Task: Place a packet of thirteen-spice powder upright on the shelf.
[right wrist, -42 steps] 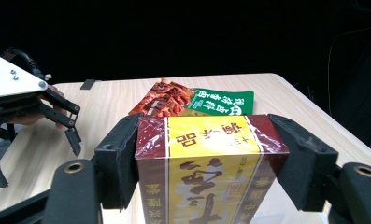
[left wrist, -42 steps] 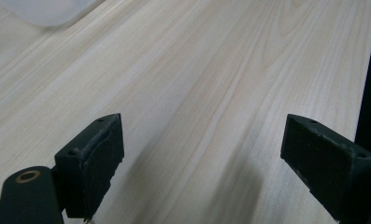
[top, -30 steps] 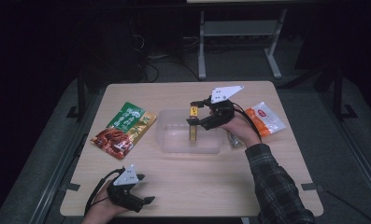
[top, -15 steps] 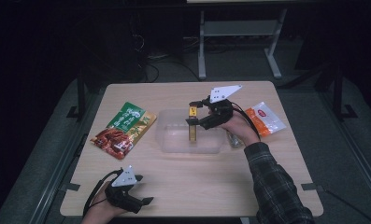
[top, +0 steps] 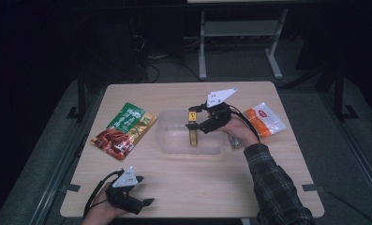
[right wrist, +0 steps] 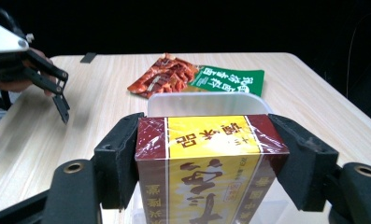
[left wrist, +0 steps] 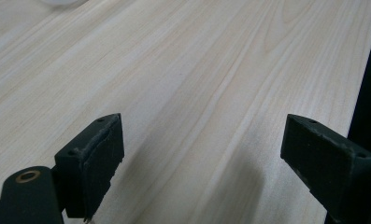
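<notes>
My right gripper (top: 194,119) is shut on a yellow and dark red box (top: 192,130), held upright over a clear plastic tub (top: 172,140) at the table's middle. In the right gripper view both pads press the sides of the box (right wrist: 211,158), and the tub's far wall (right wrist: 202,103) rises just behind it. My left gripper (top: 144,204) rests low near the table's front left edge, open. Its jaws stand wide apart over bare wood, one fingertip (left wrist: 92,161) at the left.
A green and red snack packet (top: 123,129) lies left of the tub. An orange and white packet (top: 264,119) lies at the right. The table's front edge is close to my left gripper. A metal stand (top: 237,33) is on the floor behind the table.
</notes>
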`<state>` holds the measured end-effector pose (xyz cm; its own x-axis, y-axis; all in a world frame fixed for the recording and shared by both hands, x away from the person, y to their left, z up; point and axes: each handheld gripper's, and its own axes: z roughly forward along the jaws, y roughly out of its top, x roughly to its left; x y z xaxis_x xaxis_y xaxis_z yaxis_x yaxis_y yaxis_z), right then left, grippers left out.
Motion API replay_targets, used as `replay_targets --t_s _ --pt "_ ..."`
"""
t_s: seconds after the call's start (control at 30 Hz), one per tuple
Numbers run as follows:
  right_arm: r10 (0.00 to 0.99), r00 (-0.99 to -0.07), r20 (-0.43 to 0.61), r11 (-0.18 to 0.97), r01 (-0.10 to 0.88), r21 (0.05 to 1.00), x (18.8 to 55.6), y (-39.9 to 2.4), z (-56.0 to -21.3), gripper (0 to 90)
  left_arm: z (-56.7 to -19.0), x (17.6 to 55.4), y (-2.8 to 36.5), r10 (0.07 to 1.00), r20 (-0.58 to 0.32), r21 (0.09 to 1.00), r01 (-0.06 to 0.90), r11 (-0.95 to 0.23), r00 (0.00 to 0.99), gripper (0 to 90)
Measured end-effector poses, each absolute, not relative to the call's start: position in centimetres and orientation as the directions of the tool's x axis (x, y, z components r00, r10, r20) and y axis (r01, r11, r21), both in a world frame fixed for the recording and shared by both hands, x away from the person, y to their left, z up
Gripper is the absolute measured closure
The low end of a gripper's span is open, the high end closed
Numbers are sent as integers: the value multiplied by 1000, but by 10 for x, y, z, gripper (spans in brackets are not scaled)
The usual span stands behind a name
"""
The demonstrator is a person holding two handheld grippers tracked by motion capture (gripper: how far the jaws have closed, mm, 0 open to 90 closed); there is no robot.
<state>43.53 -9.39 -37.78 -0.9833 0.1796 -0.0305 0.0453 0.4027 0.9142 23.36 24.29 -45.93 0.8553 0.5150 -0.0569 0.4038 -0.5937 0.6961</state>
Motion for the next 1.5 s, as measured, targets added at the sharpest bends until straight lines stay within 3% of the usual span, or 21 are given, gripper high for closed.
replay_targets --t_s 0.57,0.9,1.17,1.5 --pt "207 -978 -8 501 98 860 436 -92 -391 293 -459 235 240 510 -62 692 405 -597 858 128" --pt "239 -971 19 458 130 879 435 -98 -386 217 -458 239 239 497 -54 695 390 -604 866 128" --pt "283 -958 44 442 171 881 423 -106 -376 178 -455 248 234 474 -53 703 370 -608 879 128" --pt "365 -930 39 462 217 860 394 -125 -373 193 -451 268 218 433 -41 722 326 -610 900 128"
